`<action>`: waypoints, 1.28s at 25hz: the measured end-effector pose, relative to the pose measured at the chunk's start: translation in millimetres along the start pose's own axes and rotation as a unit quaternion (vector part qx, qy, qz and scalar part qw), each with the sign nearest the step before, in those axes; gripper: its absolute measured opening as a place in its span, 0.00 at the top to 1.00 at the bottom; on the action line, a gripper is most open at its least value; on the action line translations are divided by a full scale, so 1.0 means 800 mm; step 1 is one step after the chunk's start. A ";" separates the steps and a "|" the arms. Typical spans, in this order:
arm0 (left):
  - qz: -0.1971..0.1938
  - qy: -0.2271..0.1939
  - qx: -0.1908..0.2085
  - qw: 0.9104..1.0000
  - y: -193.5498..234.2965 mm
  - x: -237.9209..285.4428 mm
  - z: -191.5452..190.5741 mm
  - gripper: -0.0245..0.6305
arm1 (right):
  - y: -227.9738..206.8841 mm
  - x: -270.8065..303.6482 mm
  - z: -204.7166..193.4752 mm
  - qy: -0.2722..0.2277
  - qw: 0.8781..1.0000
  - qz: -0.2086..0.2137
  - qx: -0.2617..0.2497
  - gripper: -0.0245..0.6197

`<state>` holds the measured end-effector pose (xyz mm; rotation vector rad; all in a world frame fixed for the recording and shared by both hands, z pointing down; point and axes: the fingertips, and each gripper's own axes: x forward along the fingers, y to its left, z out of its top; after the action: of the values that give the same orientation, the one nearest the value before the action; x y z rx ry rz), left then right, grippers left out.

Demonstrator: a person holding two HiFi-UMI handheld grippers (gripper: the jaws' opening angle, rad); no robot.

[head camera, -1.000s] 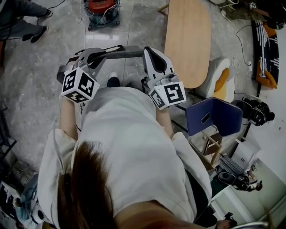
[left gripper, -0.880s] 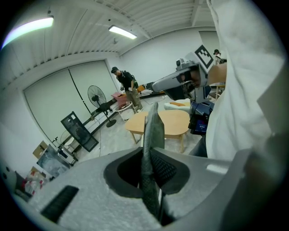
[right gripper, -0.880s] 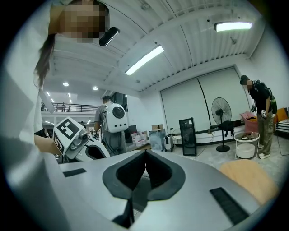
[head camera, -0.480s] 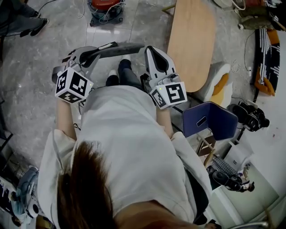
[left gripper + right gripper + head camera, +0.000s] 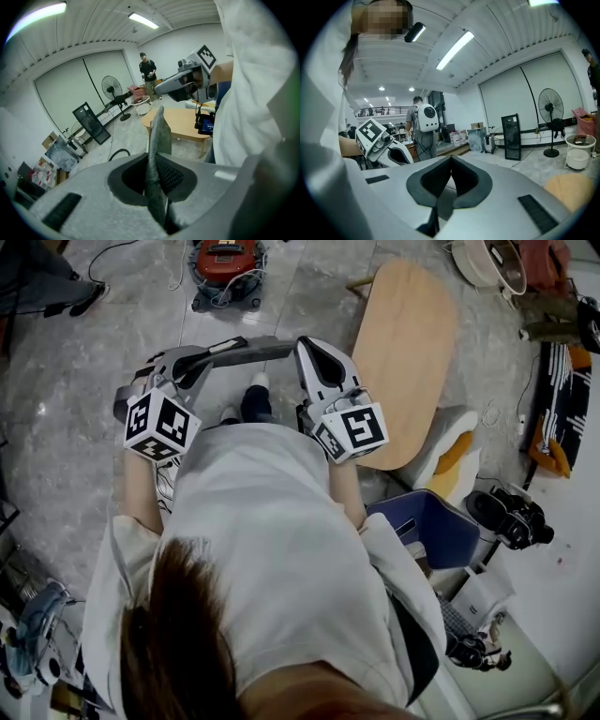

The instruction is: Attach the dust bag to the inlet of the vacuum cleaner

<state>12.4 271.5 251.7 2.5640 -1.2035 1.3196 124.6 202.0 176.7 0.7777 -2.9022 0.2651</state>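
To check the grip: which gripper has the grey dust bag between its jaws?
The left gripper: the dust bag sticks out of its jaws; the right gripper shows none.

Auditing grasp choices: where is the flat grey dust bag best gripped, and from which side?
Probably the dust bag's end edge, approached end-on, jaws across its flat faces, as the left claw does; the opposite end lies by the right claw.

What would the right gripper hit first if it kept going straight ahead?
Nothing close: the right gripper faces open floor. Far off, slightly left, stands a person with a white backpack; depth unclear.
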 end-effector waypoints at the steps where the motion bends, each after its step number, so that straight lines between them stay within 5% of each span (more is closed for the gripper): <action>1: 0.003 0.003 0.000 1.000 0.006 0.009 0.004 0.90 | -0.011 0.006 0.003 -0.002 1.000 0.005 -0.001 0.96; 9: 0.032 0.009 -0.018 0.999 0.046 0.055 0.025 0.90 | -0.070 0.030 -0.002 0.002 0.999 0.041 0.014 0.96; 19: 0.052 0.025 -0.024 0.998 0.084 0.068 0.029 0.90 | -0.110 0.048 -0.003 0.016 0.998 0.029 0.046 0.96; 32: -0.026 0.030 -0.016 0.999 0.166 0.132 -0.011 0.90 | -0.136 0.159 0.000 0.044 0.997 0.041 0.046 0.96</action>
<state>-41.7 115.2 290.2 2.4975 -1.1308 1.3462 70.2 47.6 212.7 0.6437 -2.8596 0.4331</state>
